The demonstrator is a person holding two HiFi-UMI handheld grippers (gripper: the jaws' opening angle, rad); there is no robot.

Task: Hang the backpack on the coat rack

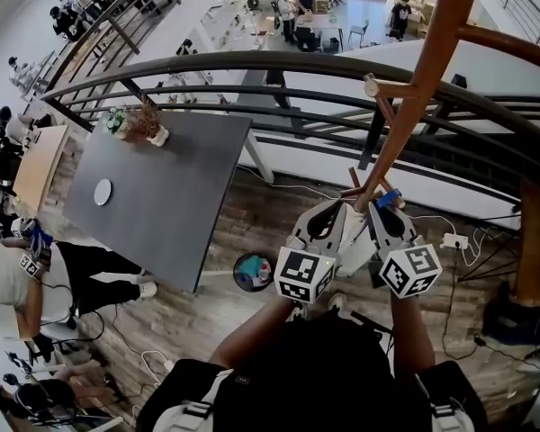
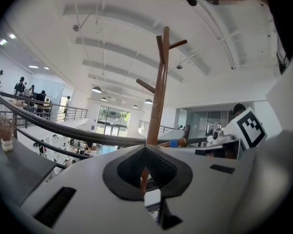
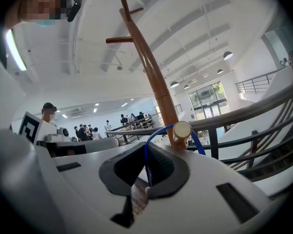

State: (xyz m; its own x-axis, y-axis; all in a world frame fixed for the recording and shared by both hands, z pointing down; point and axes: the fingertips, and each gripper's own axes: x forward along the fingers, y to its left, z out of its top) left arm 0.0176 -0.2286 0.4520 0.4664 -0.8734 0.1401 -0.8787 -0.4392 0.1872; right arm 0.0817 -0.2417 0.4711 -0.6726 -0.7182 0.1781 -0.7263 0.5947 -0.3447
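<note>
We reach up to the coat rack (image 1: 405, 124) so the strap can catch a low peg. The black backpack (image 1: 328, 367) hangs at six o'clock, between our outstretched forearms. The right gripper (image 3: 145, 155) is clamped on the blue loop (image 3: 156, 133), which circles the peg (image 3: 181, 130) at one o'clock. The left gripper (image 2: 146, 152) has its jaws together, seemingly empty.

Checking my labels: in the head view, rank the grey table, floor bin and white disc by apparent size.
Largest to smallest: grey table, floor bin, white disc. The bin, though farther away, looks bigger.
</note>
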